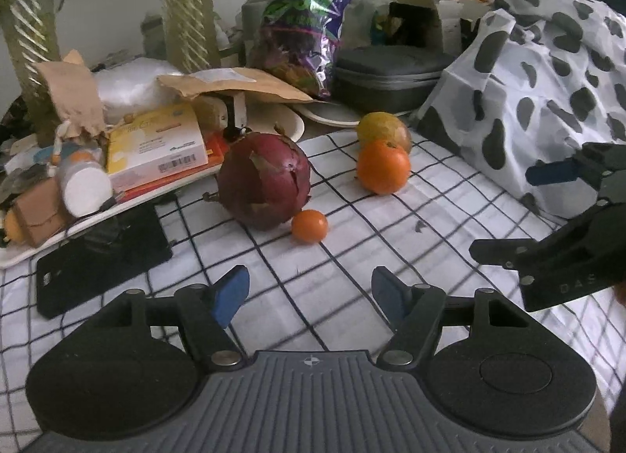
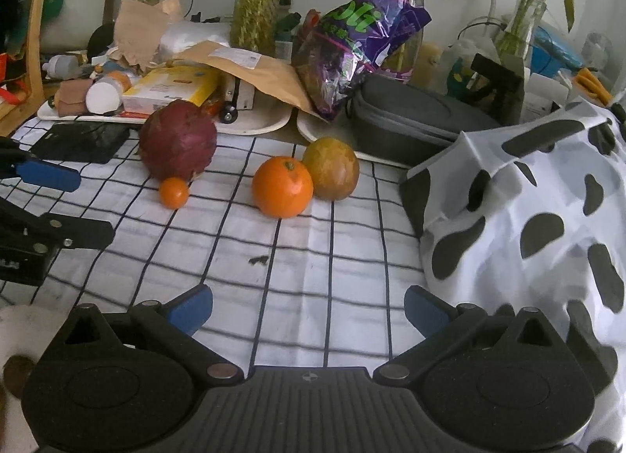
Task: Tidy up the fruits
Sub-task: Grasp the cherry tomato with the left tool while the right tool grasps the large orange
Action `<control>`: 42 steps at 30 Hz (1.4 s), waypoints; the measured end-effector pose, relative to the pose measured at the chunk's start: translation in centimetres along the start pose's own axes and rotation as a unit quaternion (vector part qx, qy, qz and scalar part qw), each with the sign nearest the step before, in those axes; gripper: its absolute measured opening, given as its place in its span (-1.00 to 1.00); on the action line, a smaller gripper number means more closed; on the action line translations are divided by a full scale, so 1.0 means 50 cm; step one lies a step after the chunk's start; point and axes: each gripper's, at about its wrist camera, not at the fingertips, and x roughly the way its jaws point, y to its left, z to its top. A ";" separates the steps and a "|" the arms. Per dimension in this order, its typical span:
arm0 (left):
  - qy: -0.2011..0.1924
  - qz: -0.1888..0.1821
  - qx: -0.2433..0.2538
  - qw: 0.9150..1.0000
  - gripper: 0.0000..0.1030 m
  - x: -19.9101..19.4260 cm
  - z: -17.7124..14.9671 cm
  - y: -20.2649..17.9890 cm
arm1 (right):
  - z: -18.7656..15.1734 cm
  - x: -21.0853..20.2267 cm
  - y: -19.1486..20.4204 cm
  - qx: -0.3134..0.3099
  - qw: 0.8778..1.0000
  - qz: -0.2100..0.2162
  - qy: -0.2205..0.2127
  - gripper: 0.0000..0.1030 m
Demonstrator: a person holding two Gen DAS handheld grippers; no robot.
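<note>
Both the left gripper (image 1: 309, 292) and right gripper (image 2: 307, 310) hover spread wide and empty over the checked cloth (image 2: 305, 257). Ahead, the orange (image 2: 282, 186) touches the mango (image 2: 331, 168), whose long axis is tilted near-upright; the small orange (image 2: 173, 192) sits against the purple fruit (image 2: 178, 139).

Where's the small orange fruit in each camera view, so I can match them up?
Left wrist: small orange fruit at centre, just right of the red onion.
Right wrist: small orange fruit left of centre, below the red onion.
Shared landmark: the red onion.
</note>
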 end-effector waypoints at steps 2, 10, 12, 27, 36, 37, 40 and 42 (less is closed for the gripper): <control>0.005 -0.011 -0.005 1.000 0.07 0.024 0.007 0.010 | 0.008 0.013 -0.003 -0.003 1.000 -0.002 0.000 1.00; 0.007 -0.031 -0.004 0.999 0.02 0.097 0.026 0.020 | 0.024 0.066 -0.020 -0.014 1.000 -0.013 0.012 1.00; 0.007 -0.033 0.000 0.999 -0.04 0.112 0.028 0.016 | 0.028 0.076 -0.022 -0.019 1.000 -0.015 0.014 1.00; -0.004 -0.014 -0.013 1.000 -0.49 0.124 0.034 0.023 | 0.054 0.119 -0.027 -0.003 1.000 -0.009 0.012 1.00; -0.013 -0.024 0.004 1.000 -0.49 0.087 0.027 0.035 | 0.064 0.128 -0.034 0.048 0.998 0.041 -0.004 0.99; -0.013 -0.024 0.004 1.000 -0.49 0.084 0.027 0.037 | 0.065 0.133 -0.033 0.052 0.998 0.047 -0.003 0.99; -0.011 -0.028 -0.003 1.000 -0.49 0.079 0.028 0.050 | 0.069 0.147 -0.030 0.064 0.996 0.058 -0.003 0.76; -0.010 -0.026 -0.004 1.000 -0.49 0.077 0.027 0.057 | 0.074 0.156 -0.028 0.077 0.995 0.066 -0.004 0.72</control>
